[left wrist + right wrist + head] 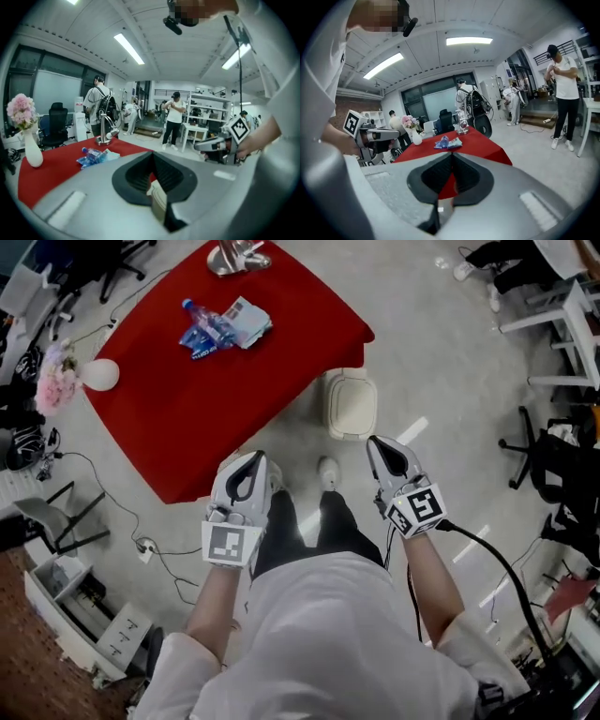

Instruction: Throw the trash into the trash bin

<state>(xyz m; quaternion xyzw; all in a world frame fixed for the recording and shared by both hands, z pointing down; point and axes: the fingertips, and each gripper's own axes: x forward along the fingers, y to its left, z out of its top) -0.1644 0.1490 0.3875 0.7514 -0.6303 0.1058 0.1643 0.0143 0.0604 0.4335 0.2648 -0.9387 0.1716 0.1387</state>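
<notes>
The trash, a crushed blue plastic bottle with a crumpled wrapper (225,324), lies on the red table (187,418) toward its far side. A white lidded trash bin (352,407) stands on the floor at the table's right corner. Both grippers hang in front of the person's body, short of the table's near corner. The left gripper (251,457) has its jaws together with nothing in them. The right gripper (377,442) is also shut and empty, a little short of the bin. The trash (93,157) shows far ahead in the left gripper view, and the trash (447,142) also in the right gripper view.
A white vase (98,374) with pink flowers stands at the table's left corner, a silver metal stand (234,257) at its far edge. Cables and a power strip (145,547) lie on the floor to the left. Office chairs (548,460) and white tables stand right; people (174,119) stand beyond.
</notes>
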